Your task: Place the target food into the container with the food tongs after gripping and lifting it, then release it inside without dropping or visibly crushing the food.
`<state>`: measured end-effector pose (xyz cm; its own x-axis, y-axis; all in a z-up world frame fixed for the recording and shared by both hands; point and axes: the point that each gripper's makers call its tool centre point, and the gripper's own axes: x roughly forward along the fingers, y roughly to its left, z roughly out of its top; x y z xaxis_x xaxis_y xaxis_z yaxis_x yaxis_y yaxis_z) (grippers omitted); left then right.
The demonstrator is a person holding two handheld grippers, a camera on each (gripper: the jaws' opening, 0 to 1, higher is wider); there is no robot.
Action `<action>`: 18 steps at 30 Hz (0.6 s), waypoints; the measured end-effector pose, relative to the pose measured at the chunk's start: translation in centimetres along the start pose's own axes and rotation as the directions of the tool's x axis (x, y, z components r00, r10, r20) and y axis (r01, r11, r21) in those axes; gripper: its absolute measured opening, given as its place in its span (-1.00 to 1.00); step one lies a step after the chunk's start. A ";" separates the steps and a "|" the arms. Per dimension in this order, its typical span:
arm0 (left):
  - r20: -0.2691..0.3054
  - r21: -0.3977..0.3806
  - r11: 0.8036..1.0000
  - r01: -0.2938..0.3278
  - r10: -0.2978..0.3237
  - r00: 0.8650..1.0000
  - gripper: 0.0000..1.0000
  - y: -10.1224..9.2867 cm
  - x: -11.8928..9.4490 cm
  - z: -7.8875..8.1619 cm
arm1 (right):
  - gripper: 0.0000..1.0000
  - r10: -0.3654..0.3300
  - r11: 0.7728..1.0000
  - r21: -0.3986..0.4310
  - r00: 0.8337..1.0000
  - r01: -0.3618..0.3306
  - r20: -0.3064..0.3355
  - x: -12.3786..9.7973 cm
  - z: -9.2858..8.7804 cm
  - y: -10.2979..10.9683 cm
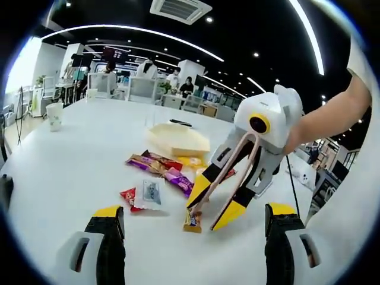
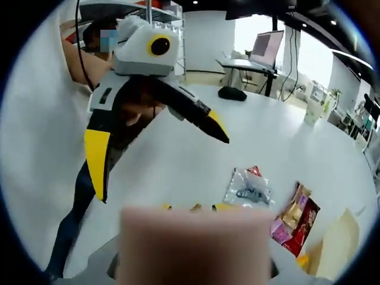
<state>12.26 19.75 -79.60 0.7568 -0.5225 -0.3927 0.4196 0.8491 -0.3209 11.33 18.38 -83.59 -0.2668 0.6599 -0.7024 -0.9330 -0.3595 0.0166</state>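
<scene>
In the left gripper view a paper cup (image 1: 54,115) stands far off at the left of the white table (image 1: 77,172); the left gripper (image 1: 193,231) rises from the bottom edge with its two yellow-tipped jaws set wide apart and nothing between them; a clear packet (image 1: 148,193) lies over a red wrapper (image 1: 128,196), and beyond them purple and red snack packets (image 1: 155,164) sit in a loose row; further back is the pale, flat container (image 1: 179,140); a small brown snack (image 1: 191,221) lies on the table just below the tips of the pink food tongs (image 1: 228,178); the right gripper (image 1: 215,205) comes in from the right, its jaws closed on the arms of the tongs, a person's arm behind it.

In the right gripper view the left gripper (image 2: 160,151) hangs at upper left, jaws spread wide; a blurred pink block, probably the tongs' back end (image 2: 193,246), fills the bottom; the clear packet (image 2: 248,187) and a red and gold packet (image 2: 297,219) lie to the right, with the container's edge (image 2: 338,243) at the far right.
</scene>
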 end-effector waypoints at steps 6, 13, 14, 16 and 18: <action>0.021 -0.028 0.999 -0.031 0.032 0.999 0.99 0.7 -0.2 0.2 | -0.47 -0.013 0.999 0.030 1.000 0.013 0.010 0.2 0.0 -1.0; 0.010 -0.037 0.999 -0.026 0.026 1.000 0.98 0.5 -0.1 -0.1 | -0.47 -0.105 0.991 0.080 0.994 0.107 -0.029 -0.2 -0.9 -1.4; 0.008 -0.035 0.999 -0.024 0.024 1.000 0.98 0.5 0.0 -0.1 | -0.47 -0.112 0.990 0.086 0.993 0.114 -0.029 -0.3 -0.9 -1.5; 0.009 -0.031 0.999 -0.018 0.018 1.000 0.98 0.4 0.0 0.1 | -0.46 -0.154 0.980 0.125 0.988 0.156 -0.032 -0.8 -1.2 -1.7; 0.022 -0.031 0.999 -0.012 0.012 1.000 0.98 0.4 0.1 0.4 | -0.47 -0.157 0.977 0.143 0.988 0.156 -0.006 -1.2 -1.0 -1.6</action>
<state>12.73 20.05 -79.41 0.7727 -0.5102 -0.3776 0.3950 0.8522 -0.3432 13.37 17.55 -83.51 -0.1160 0.7042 -0.7005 -0.9880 -0.1541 0.0087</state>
